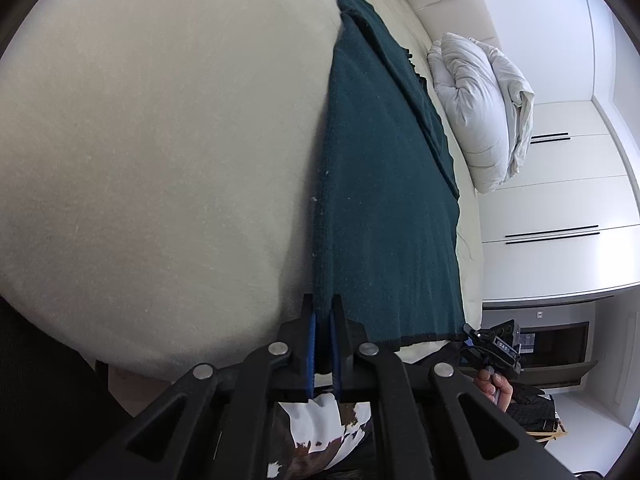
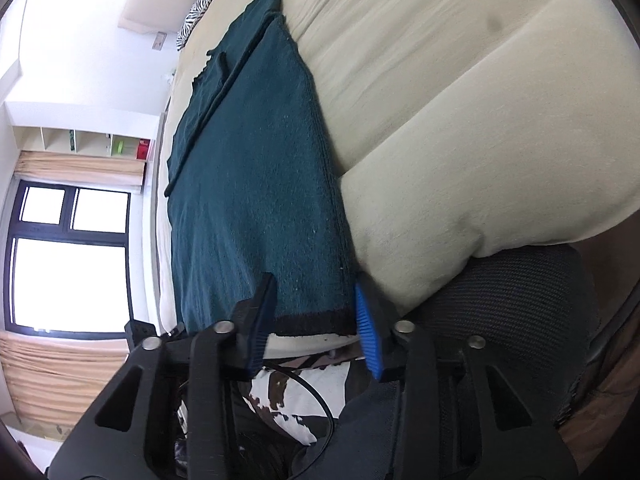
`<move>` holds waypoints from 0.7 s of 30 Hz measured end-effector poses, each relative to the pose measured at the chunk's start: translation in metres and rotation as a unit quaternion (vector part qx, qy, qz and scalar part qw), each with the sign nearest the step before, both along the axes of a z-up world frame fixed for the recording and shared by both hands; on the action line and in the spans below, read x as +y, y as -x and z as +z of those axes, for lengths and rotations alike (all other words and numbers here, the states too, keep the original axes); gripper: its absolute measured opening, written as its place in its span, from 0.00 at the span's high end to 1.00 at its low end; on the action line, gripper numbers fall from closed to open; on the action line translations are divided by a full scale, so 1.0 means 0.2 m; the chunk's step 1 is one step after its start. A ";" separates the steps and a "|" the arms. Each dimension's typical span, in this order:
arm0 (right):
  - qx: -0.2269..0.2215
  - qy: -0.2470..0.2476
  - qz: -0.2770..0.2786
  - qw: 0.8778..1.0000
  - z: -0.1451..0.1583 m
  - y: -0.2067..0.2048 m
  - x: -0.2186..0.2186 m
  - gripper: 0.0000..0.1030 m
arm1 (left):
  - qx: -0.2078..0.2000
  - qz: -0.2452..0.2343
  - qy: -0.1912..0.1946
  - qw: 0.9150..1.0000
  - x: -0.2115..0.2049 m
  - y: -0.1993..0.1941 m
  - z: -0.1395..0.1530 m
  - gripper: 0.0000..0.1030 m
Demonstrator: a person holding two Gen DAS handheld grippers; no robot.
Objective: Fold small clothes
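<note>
A dark teal knitted garment point(image 1: 376, 184) with a black hem lies stretched flat on the cream bed point(image 1: 160, 140). My left gripper point(image 1: 324, 320) is shut on the garment's near hem corner, blue pads pinching the fabric. The right gripper point(image 1: 492, 340) shows small at the hem's other end in that view. In the right wrist view the garment point(image 2: 256, 184) runs away from me, and my right gripper point(image 2: 316, 316) is open, its blue pads point(image 2: 368, 336) astride the black hem without pinching it.
A folded white duvet point(image 1: 484, 108) lies on the bed beyond the garment. A zebra-print cushion point(image 2: 200, 8) sits at the bed's far end. White wardrobe doors point(image 1: 560, 208) and a window point(image 2: 68, 256) flank the bed. A black mesh chair point(image 2: 516, 312) stands nearby.
</note>
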State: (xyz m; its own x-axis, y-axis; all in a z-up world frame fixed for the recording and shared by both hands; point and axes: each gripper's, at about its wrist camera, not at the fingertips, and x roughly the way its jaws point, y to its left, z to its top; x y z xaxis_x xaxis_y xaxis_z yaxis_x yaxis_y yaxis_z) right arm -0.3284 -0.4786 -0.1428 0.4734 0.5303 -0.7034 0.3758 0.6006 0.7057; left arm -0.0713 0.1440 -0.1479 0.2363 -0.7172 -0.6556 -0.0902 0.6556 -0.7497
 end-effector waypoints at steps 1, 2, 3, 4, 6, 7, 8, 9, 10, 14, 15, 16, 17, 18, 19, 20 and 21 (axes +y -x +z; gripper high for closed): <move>0.001 0.003 0.003 1.000 0.00 0.00 0.01 0.77 | -0.002 0.002 -0.001 1.000 0.00 0.00 0.01 0.94; 0.001 0.007 0.005 1.000 0.00 -0.01 0.02 0.87 | -0.005 0.004 0.000 1.000 0.02 0.00 0.01 0.94; -0.001 0.011 0.007 1.000 0.00 -0.01 0.02 0.93 | -0.009 0.006 0.001 1.000 0.02 0.01 0.02 0.94; -0.005 0.015 0.010 1.000 0.00 -0.01 0.03 0.93 | -0.013 0.009 0.002 1.000 0.03 0.01 0.03 0.94; -0.013 0.026 0.012 0.999 0.02 -0.01 0.04 0.94 | -0.021 0.011 0.008 1.000 0.04 0.01 0.05 0.94; -0.019 0.028 0.012 0.999 0.04 -0.01 0.05 0.94 | -0.026 0.012 0.012 1.000 0.04 0.01 0.07 0.94; -0.026 0.029 0.011 0.999 0.06 -0.01 0.05 0.94 | -0.031 0.013 0.016 0.999 0.05 0.01 0.09 0.94; -0.032 0.030 0.010 0.999 0.08 -0.01 0.06 0.94 | -0.037 0.012 0.020 0.999 0.05 0.01 0.11 0.94; -0.041 0.029 0.009 0.999 0.10 -0.01 0.06 0.94 | -0.043 0.013 0.024 0.999 0.05 0.01 0.13 0.94; -0.075 0.023 0.007 0.997 0.21 -0.04 0.08 0.94 | -0.064 0.030 0.060 0.996 0.06 -0.02 0.22 0.94; -0.084 0.021 0.007 0.996 0.23 -0.05 0.09 0.94 | -0.067 0.035 0.070 0.995 0.06 -0.04 0.23 0.94; -0.094 0.018 0.006 0.995 0.26 -0.08 0.09 0.94 | -0.074 0.042 0.081 0.993 0.07 -0.06 0.26 0.94; -0.102 0.014 0.004 0.995 0.28 -0.09 0.10 0.94 | -0.078 0.048 0.088 0.992 0.07 -0.07 0.29 0.94; -0.112 0.009 0.002 0.994 0.30 -0.11 0.10 0.94 | -0.082 0.053 0.094 0.991 0.07 -0.09 0.31 0.94; -0.119 0.005 -0.001 0.993 0.32 -0.13 0.10 0.94 | -0.087 0.058 0.102 0.989 0.07 -0.13 0.33 0.94; -0.128 -0.002 -0.006 0.992 0.34 -0.17 0.09 0.94 | -0.092 0.061 0.106 0.988 0.08 -0.16 0.36 0.94; -0.135 -0.008 -0.010 0.991 0.35 -0.20 0.09 0.94 | -0.099 0.066 0.110 0.987 0.08 -0.19 0.38 0.94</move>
